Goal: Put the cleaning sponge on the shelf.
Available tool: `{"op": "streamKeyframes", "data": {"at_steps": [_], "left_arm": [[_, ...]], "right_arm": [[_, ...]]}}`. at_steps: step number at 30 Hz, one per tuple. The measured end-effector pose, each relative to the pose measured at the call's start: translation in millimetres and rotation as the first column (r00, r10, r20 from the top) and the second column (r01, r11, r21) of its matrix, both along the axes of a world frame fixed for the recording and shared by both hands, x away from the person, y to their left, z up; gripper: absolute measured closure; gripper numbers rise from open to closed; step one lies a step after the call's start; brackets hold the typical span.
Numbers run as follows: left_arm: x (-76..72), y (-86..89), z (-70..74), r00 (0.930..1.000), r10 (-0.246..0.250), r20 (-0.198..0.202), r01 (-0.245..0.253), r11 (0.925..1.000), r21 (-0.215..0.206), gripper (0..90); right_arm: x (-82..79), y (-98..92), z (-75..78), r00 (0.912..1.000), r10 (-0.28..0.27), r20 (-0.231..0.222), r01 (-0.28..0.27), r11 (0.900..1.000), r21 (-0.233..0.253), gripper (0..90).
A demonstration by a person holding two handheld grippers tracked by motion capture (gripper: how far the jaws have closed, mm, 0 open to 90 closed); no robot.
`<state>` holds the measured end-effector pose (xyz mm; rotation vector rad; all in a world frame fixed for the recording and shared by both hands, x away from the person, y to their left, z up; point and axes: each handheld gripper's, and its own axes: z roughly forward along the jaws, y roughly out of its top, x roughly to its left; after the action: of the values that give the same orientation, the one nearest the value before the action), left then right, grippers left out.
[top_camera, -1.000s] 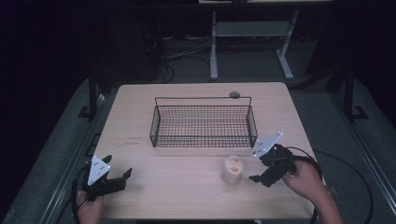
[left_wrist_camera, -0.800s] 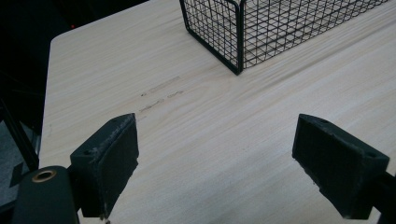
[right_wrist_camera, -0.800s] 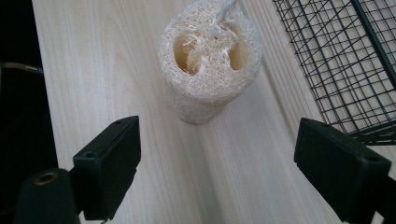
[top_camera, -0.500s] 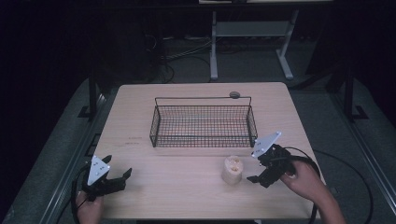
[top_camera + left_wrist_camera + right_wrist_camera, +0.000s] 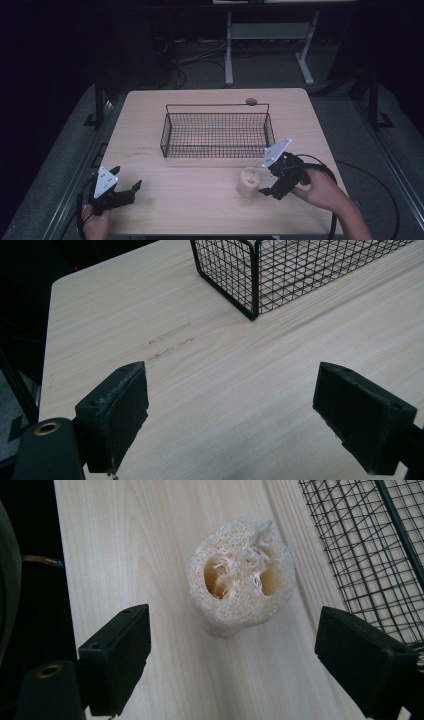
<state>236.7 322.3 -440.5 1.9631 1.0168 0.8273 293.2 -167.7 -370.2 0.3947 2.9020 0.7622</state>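
High view: wooden table (image 5: 200, 200), wire basket (image 5: 217, 129) standing near its middle, empty as far as I can see. A pale loofah sponge (image 5: 249, 181) stands on end on the near right of the table, in front of the basket's right corner. Right gripper (image 5: 272, 183) sits just right of the sponge, jaws spread, nothing held. Left gripper (image 5: 131, 191) rests at the near left corner, well apart from everything, also spread and empty. A small round disc (image 5: 251, 101) lies beyond the basket's far rim.

Left gripper view: both jaws wide apart over bare wood, the basket's corner (image 5: 252, 285) ahead. No sponge here; this hand looks idle.

Right gripper view: the sponge (image 5: 241, 577) lies straight ahead between the open jaws but beyond their tips, not touched. Its hollow fibrous top shows clearly here, detail the high view blurs. Basket mesh (image 5: 370, 545) lies just right.

Judgement: the approach to the grasp is in hand. Next move calls for advancing until the jaws flank the sponge, then closing gently, since it looks soft.
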Motion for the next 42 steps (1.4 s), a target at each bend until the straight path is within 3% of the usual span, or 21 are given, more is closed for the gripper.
{"op": "streamKeyframes", "data": {"at_steps": [14, 31, 34, 42], "left_arm": [[-0.3, 1.6, 0.6, 1.0000, 0.002, 0.000, -0.002, 1.0000, -0.002, 13.7], [-0.3, 1.4, 1.1, 1.0000, 0.001, 0.004, -0.001, 1.0000, -0.001, 13.7], [0.1, 1.6, 0.8, 1.0000, 0.003, 0.002, -0.003, 1.0000, -0.001, 13.7], [-0.4, 2.9, 1.0, 1.0000, 0.008, 0.005, -0.008, 1.0000, -0.006, 13.7]], "right_arm": [[15.7, 22.1, -9.9, 0.9994, 0.027, -0.023, -0.029, 0.998, -0.062, 14.5], [24.8, 39.2, -20.1, 0.9978, 0.041, -0.053, -0.046, 0.994, -0.095, 14.9], [26.0, 43.4, -21.6, 0.9973, 0.048, -0.056, -0.055, 0.991, -0.123, 18.3], [28.3, 48.3, -25.0, 0.9947, 0.073, -0.073, -0.082, 0.987, -0.138, 27.2]]}}
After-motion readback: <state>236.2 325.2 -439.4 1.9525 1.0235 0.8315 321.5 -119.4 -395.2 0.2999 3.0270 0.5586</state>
